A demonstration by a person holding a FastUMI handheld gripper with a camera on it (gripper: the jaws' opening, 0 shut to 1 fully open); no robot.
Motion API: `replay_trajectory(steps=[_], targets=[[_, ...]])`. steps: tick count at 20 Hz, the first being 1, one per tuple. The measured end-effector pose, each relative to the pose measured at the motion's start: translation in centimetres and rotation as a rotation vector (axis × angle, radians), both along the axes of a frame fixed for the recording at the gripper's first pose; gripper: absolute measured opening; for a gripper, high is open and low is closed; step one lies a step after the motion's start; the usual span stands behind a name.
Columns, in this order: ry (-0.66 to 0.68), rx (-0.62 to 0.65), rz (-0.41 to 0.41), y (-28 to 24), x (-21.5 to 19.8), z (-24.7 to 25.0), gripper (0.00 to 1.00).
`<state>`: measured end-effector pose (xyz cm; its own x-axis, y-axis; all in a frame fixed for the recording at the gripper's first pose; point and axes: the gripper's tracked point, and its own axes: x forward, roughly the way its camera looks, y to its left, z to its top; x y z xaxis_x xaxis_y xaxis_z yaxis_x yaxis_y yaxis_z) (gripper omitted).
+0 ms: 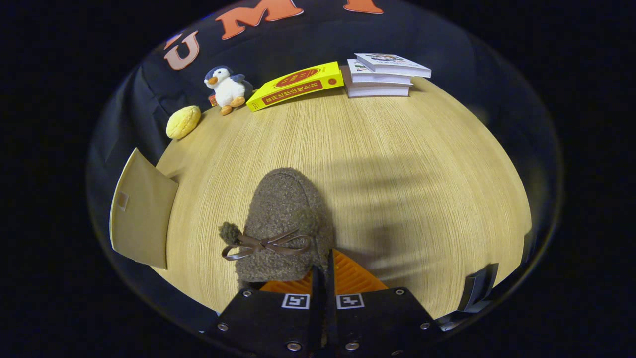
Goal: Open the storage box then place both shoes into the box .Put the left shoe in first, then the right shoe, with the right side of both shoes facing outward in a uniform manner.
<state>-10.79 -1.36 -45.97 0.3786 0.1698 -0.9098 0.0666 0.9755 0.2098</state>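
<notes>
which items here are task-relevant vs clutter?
Job:
- brown fuzzy shoe, gripper with jaws shut on its rear edge
- tan box panel, off to the shoe's left

Lying about:
- penguin plush
- yellow bun-like object
- yellow book
- stack of white books

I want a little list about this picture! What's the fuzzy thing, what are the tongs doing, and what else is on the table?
fuzzy thing: brown shoe with a bow, toe pointing away
tongs: tongs pinched on the shoe's back edge
table: wooden table
flap beside shoe: tan box flap, hanging off the table edge
far side: penguin toy, yellow bun, yellow box, stack of books
</notes>
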Motion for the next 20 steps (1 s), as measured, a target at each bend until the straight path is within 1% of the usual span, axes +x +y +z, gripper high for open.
replay_trajectory(steps=[2, 5, 9, 14, 17, 20], targets=[[-0.001, 0.02, -0.022, 0.1, 0.1, 1.2, 0.05], [-0.028, 0.017, -0.047, 0.4, 1.0, 3.9, 0.05], [-0.046, 0.063, -0.086, 3.4, 2.2, 8.0, 0.05], [-0.054, 0.031, -0.108, 6.1, 3.2, 12.1, 0.05], [-0.049, 0.06, -0.098, 9.3, 3.4, 14.7, 0.05], [-0.049, 0.067, -0.065, 13.0, 3.7, 16.8, 0.05]])
